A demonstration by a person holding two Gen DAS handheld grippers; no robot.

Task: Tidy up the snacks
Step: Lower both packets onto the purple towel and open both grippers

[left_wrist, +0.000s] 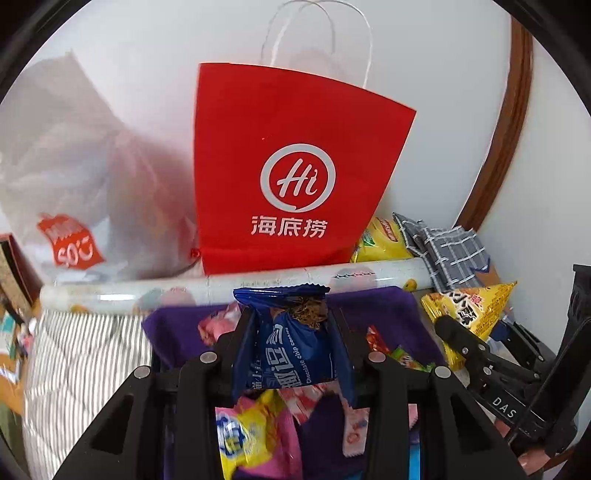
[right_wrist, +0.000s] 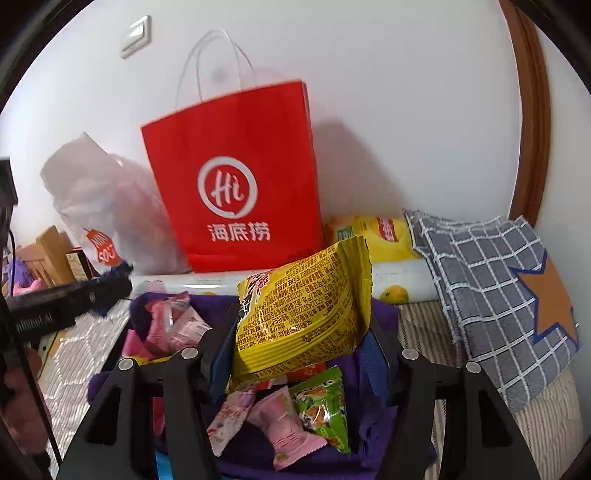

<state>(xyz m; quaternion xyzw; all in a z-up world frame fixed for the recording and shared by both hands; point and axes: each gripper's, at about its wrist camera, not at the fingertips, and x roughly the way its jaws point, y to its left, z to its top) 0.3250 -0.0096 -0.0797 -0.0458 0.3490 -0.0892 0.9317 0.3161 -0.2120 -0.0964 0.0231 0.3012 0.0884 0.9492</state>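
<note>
White wall behind; left gripper (left_wrist: 291, 332) clamps blue cookie packet (left_wrist: 295, 354); right gripper (right_wrist: 299, 332) clamps glossy yellow snack bag (right_wrist: 306, 314).

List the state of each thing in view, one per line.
Left gripper: shut on the blue cookie pack, lifted.
Right gripper: shut on the yellow snack pack, lifted.
Red bag: upright against the wall, handles up.
White plastic bag: slumped beside the red bag.
Checked cloth: crumpled, lying flat.
Roll: lying on its side.

A home room. A wall switch (right_wrist: 136, 36), a wooden door frame (right_wrist: 532, 122) and a striped cloth (left_wrist: 85, 365) show it.
</note>
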